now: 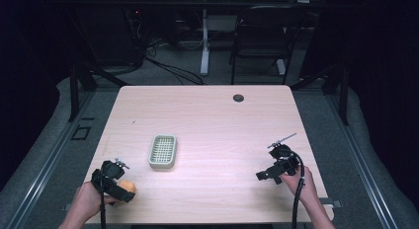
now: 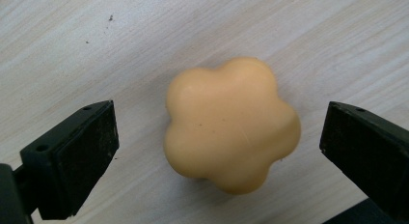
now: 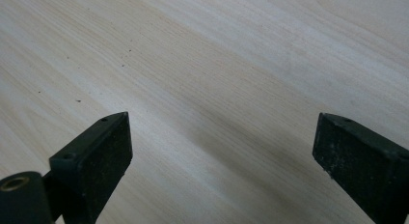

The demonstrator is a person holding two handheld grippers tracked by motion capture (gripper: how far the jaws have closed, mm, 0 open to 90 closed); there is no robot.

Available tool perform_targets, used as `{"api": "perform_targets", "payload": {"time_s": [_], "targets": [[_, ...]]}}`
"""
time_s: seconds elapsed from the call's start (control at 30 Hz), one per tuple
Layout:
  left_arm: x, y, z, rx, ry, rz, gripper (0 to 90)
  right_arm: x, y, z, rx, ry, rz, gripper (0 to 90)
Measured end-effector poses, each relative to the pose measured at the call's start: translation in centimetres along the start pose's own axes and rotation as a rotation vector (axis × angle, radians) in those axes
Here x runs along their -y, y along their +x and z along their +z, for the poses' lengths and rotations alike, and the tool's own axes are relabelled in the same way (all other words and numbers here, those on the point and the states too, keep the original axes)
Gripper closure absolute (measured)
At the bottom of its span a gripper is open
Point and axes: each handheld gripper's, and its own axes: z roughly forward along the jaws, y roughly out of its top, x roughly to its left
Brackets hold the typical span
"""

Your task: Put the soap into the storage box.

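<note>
A pale orange, flower-shaped soap (image 2: 231, 125) lies flat on the desk (image 1: 207, 115) near its front left corner. The left gripper (image 2: 219, 151) sits over it with its jaws spread wide, one on each side of the soap and neither touching it. Just beyond, toward the middle of the desk, stands a small grey-green slotted tray (image 1: 163, 151). Over by the front right corner, well apart, the right gripper (image 1: 264, 175) hangs low above bare wood, its jaws wide as well.

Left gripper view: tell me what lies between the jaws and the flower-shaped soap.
Only bare wooden table. The orange flower-shaped soap sits between the open left gripper jaws, a gap on each side.
</note>
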Motion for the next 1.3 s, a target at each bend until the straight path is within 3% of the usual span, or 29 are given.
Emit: {"api": "perform_targets", "payload": {"time_s": [0.13,0.33,0.83,1.07,1.3], "targets": [[0.0,-0.1,0.1,0.002,-0.008,-0.002,2.1,0.0,0.0,0.0,-0.001,-0.002,0.003,6.4],[-0.1,-0.3,0.2,0.0,-0.008,0.009,14.7,0.0,0.1,0.1,-0.002,-0.007,0.009,6.4],[0.0,-0.3,1.0,0.024,0.025,0.021,25.6,0.0,0.2,0.1,-0.005,-0.005,0.012,6.4],[0.0,-0.4,1.1,0.019,0.027,0.027,26.5,0.0,0.1,0.1,-0.003,0.012,-0.003,6.4],[0.1,-0.5,1.0,0.012,0.036,0.04,26.7,0.0,0.2,0.2,-0.007,-0.004,0.011,6.4]]}}
